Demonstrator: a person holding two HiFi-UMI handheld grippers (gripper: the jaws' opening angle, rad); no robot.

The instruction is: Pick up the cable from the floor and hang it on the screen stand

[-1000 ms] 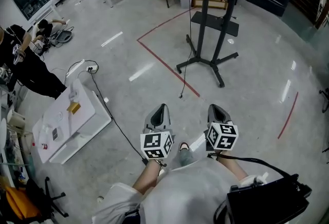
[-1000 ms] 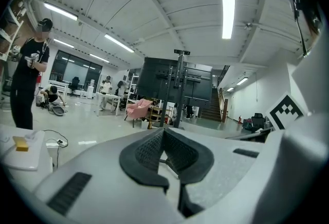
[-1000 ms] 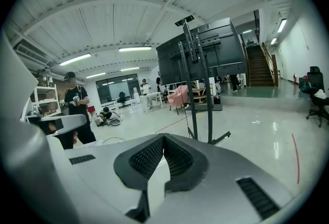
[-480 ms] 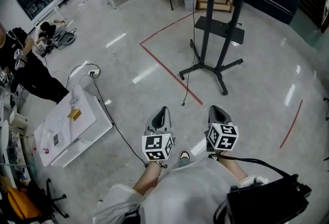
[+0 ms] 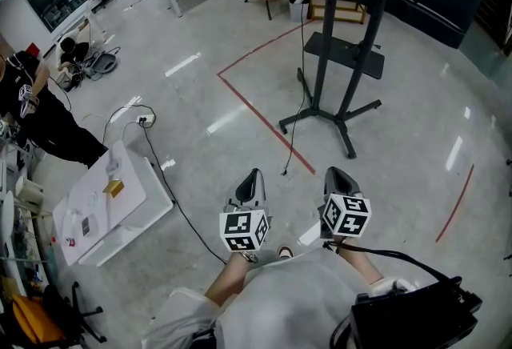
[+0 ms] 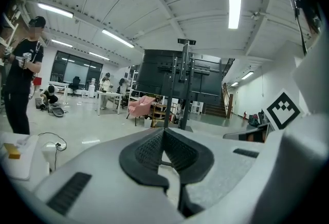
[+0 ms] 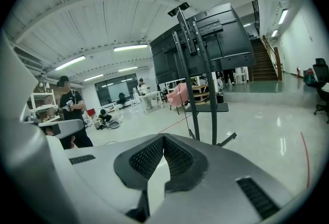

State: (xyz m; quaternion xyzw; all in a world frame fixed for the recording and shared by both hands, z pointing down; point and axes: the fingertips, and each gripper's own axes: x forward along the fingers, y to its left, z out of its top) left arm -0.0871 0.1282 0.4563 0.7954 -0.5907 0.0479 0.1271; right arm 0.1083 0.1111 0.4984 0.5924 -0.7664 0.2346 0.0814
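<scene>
Head view, looking steeply down: the left tool and right tool were held side by side low in the frame, each with its marker cube nearest the camera and its jaws pointing out over a grey polished floor. Ahead stood the black stand on splayed legs. A thin dark cable dropped down beside the stand's posts, its loose end on the floor next to a line of red tape, between the stand and the tools and touching neither tool. A person in black stood well off to the left. Left gripper view: the left tool's jaws were closed, their tips touching with nothing held between them, and the stand rose straight beyond them. Right gripper view: the right tool's jaws were likewise closed tip to tip and empty, with the stand just right of centre beyond them.
</scene>
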